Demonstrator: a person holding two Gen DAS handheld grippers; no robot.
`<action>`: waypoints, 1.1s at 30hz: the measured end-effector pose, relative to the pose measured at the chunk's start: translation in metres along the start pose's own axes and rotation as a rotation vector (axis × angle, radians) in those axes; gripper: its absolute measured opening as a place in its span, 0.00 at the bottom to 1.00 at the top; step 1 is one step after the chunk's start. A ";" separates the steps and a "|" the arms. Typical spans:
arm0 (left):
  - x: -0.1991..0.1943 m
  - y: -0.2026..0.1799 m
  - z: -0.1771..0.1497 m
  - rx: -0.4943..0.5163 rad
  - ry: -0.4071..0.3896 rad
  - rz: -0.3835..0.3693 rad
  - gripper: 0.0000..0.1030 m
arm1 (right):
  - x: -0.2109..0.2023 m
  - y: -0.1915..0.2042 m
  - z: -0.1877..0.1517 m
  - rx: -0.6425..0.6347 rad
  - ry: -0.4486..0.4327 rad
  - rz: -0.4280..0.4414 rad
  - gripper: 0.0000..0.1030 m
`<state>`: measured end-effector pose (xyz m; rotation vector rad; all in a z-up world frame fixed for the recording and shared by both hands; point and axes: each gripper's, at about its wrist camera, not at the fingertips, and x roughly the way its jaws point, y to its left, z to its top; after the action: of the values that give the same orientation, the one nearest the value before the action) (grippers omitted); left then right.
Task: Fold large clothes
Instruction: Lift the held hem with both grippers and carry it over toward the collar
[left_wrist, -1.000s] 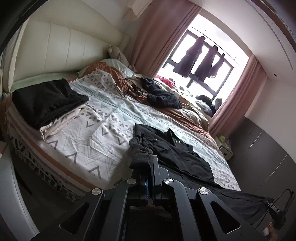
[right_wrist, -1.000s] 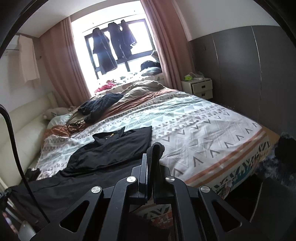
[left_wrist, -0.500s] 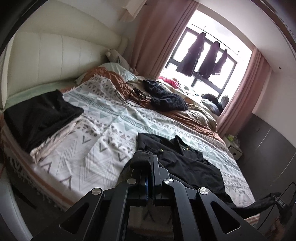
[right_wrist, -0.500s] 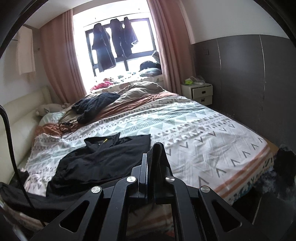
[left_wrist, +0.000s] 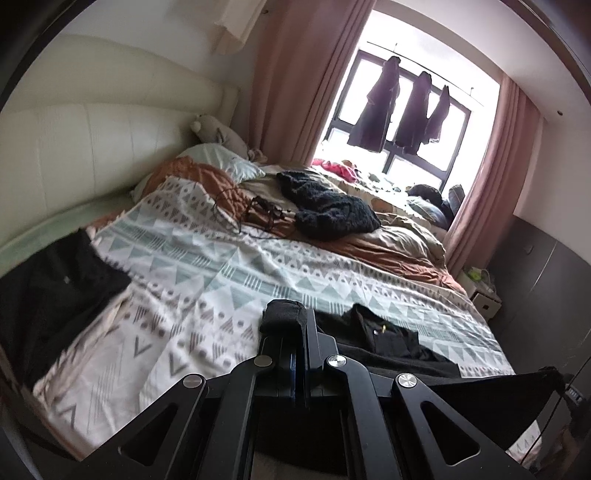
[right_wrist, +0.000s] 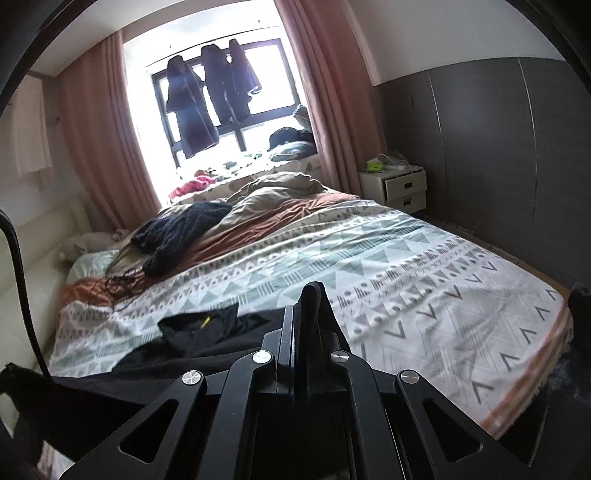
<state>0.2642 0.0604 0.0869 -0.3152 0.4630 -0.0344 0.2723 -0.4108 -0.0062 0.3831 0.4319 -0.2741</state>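
With the left tool (left_wrist: 286, 317) and right tool (right_wrist: 312, 299) each clamped tight on an edge of the black shirt (left_wrist: 384, 334) lying on the bed (left_wrist: 229, 266), carry both edges level and together, taut, so the fold lands square.

Both wrist cameras look along their fingers, close over the bed (left_wrist: 258, 266), toward the window (right_wrist: 221, 110).

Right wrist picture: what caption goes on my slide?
Right gripper shut on the black garment, stretched over the patterned bed.
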 end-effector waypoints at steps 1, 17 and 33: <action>0.006 -0.002 0.004 0.006 -0.002 0.003 0.02 | 0.006 0.002 0.004 0.004 -0.002 0.001 0.03; 0.158 -0.019 0.050 0.077 0.045 0.083 0.02 | 0.154 0.046 0.052 0.022 -0.017 -0.004 0.03; 0.327 -0.002 0.008 0.156 0.261 0.199 0.04 | 0.297 0.061 -0.002 -0.148 0.128 -0.100 0.13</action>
<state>0.5602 0.0270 -0.0471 -0.1100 0.7441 0.0825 0.5517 -0.4076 -0.1238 0.2352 0.5947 -0.3133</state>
